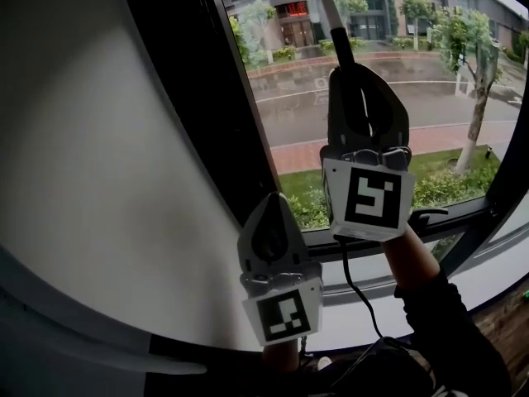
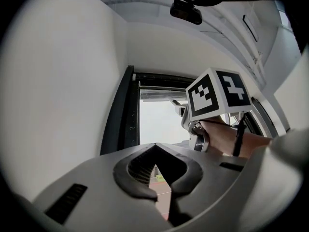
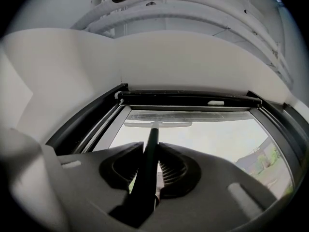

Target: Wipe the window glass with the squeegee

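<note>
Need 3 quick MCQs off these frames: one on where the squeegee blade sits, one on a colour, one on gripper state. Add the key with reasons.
1. Where on the glass is the blade of the squeegee?
A) near the top edge
B) at the bottom edge
C) off the glass, on the sill

2. What colour is the window frame?
A) white
B) black
C) red

3. The right gripper is:
A) open and empty
B) shut on a cloth
C) shut on the squeegee

Key:
1 A, since the right gripper view shows the blade just under the top of the frame.
2 B, since the frame is dark against the pale wall.
3 C, since both jaws press on the squeegee's handle.
</note>
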The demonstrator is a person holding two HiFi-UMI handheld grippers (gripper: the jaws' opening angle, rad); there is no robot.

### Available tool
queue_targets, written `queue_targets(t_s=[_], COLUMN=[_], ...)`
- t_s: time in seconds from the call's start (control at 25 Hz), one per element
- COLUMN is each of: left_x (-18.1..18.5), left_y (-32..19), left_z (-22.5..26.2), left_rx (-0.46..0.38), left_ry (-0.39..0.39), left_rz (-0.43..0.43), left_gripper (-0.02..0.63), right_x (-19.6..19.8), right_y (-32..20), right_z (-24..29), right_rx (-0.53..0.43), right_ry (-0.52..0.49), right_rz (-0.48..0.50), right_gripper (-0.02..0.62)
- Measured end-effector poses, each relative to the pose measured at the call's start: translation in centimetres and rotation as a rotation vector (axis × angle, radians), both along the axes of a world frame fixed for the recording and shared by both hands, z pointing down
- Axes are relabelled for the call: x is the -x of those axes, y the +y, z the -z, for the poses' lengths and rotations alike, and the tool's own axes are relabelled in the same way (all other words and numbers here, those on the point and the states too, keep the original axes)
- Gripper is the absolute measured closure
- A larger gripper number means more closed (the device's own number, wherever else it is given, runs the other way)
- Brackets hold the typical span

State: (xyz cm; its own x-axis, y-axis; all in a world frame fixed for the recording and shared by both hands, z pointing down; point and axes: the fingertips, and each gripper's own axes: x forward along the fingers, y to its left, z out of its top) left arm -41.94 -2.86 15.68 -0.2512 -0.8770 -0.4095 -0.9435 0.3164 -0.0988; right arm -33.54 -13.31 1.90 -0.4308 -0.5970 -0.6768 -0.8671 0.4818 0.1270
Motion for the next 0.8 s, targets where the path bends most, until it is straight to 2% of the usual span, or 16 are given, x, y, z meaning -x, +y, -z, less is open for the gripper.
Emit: queue_targets(t_s=[0.32,0.68,0.8], left_x=[0.1,-0.3,-0.7], left_y=[0.9,1.6,1.6], left_z=[-1.0,-4.3,-6.1], left_rx=[0.007,0.061,0.073], left_ry=[0.044,0.098,0.143], left_rz=[-0.019,-0.053,-0.075], left_gripper=[0.606,0.606,0.606], right_x=[-0.2,-0.5,-0.8], right_y=[0.6,1.2,1.2], right_z=[-3.0,-6.3,-8.0], right_rx=[0.038,0.097,0.120], right_ry=[0.021,0.043,0.042], right_rz=[0.012,0.014,0.019], right_gripper=[0.500,0.500,0.500])
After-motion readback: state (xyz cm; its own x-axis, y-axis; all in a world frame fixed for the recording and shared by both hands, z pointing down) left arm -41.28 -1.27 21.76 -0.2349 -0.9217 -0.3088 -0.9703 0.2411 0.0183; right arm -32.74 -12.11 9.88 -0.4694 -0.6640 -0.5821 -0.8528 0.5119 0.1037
